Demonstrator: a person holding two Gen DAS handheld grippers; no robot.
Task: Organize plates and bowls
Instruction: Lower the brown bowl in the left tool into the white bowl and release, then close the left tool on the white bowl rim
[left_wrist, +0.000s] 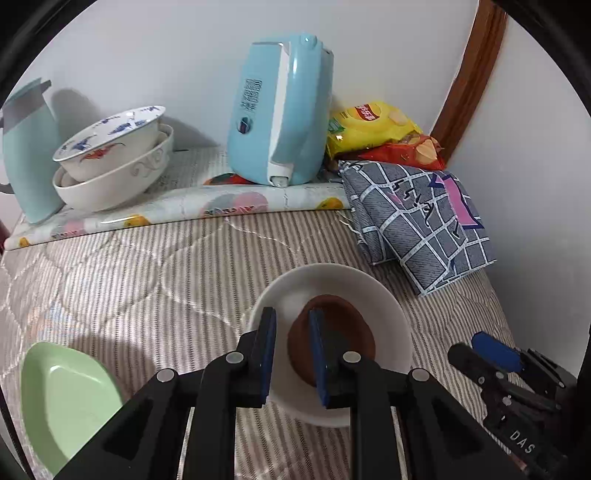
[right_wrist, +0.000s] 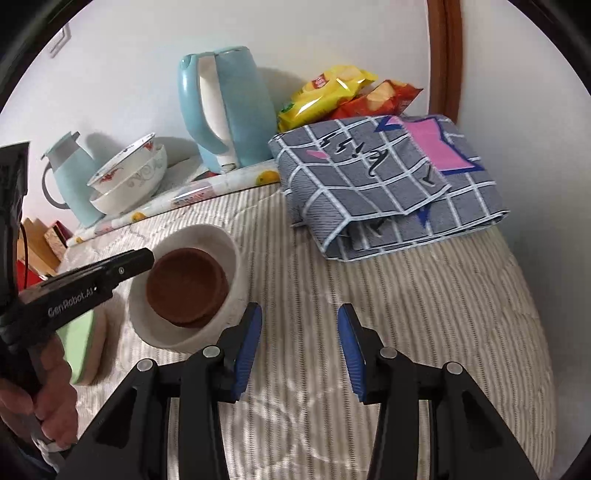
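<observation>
Kettle (left_wrist: 280, 110), folded cloth (left_wrist: 417, 221) behind white bowl (left_wrist: 388, 302); both grippers' jaws released.

We see a white bowl (left_wrist: 384, 295) upright on the striped bed cover, holding a brown dish (left_wrist: 347, 332) that leans against its inner wall. A pale green plate (left_wrist: 62, 398) lies flat to the bowl's left, apart from it. At the back, a blue-and-red patterned bowl (left_wrist: 110, 140) sits tilted inside a white embossed bowl (left_wrist: 122, 181) on the fruit-print mat.
</observation>
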